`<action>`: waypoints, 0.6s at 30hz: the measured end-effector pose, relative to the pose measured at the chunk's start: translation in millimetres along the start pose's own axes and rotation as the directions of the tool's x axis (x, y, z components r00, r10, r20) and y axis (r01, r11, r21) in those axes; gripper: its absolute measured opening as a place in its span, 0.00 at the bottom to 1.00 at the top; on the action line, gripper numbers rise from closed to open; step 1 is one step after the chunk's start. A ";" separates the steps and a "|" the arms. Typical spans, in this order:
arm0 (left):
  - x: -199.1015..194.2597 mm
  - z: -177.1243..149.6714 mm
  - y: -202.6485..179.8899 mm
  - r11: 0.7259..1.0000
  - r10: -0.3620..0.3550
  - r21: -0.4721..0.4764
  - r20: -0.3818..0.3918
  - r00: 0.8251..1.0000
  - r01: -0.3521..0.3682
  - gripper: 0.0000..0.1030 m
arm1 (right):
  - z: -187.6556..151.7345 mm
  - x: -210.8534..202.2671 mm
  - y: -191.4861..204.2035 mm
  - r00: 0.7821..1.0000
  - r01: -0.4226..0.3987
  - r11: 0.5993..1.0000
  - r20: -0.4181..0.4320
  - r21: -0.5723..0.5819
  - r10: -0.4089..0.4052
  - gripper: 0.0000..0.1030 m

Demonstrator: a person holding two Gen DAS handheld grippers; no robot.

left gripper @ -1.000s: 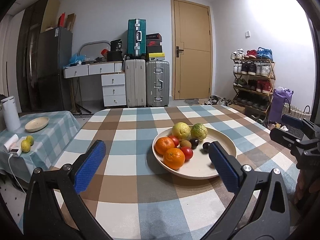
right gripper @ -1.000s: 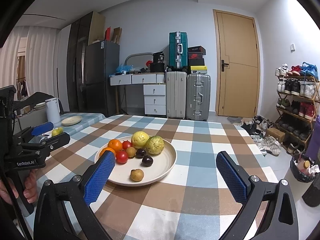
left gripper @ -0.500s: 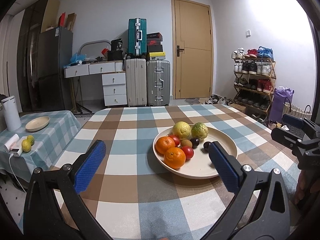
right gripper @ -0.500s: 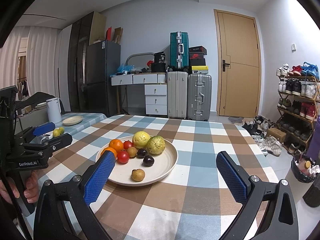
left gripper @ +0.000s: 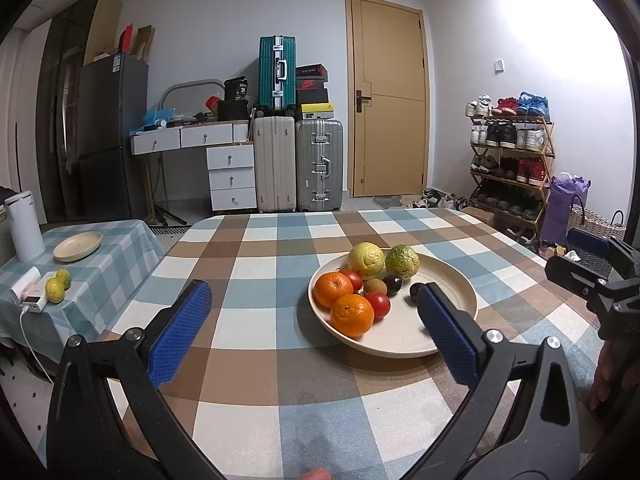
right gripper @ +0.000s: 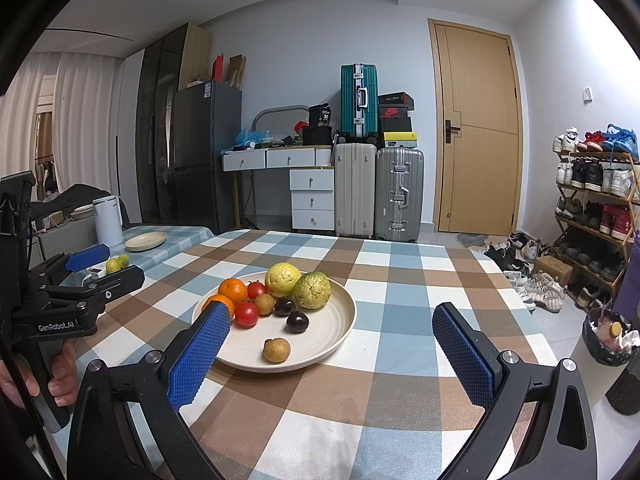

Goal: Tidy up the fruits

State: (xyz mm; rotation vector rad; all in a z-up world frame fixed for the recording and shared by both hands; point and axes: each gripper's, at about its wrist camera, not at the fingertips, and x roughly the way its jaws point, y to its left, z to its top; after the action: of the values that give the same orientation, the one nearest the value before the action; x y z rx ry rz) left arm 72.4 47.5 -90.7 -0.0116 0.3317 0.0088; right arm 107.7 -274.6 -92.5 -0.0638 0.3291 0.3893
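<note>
Cream plate [right gripper: 340, 322] of fruit sits mid-frame on checked tablecloth [right gripper: 400, 380], open cloth at right; left gripper [left gripper: 312, 328] and right gripper [right gripper: 332, 344] both gape wide, holding nothing.

Fruit-laden plate [right gripper: 340, 320] on checked table [right gripper: 400, 392] beyond spread blue fingers [right gripper: 200, 356].
</note>
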 end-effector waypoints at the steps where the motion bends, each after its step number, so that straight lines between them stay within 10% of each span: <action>1: 0.4 -0.5 0.2 1.000 0.000 0.001 -0.001 1.000 0.000 1.00 | -0.1 0.0 0.1 1.000 0.000 1.000 0.000 0.000 0.000 1.00; 18: -0.2 0.3 0.5 1.000 0.001 -0.001 0.000 1.000 -0.001 1.00 | -0.1 0.0 0.0 1.000 0.000 1.000 0.000 0.000 0.000 1.00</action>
State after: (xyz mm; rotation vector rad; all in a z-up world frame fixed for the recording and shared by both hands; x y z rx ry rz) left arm 72.3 48.0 -90.4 -0.0122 0.3321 0.0095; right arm 107.7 -274.6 -92.6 -0.0638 0.3291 0.3896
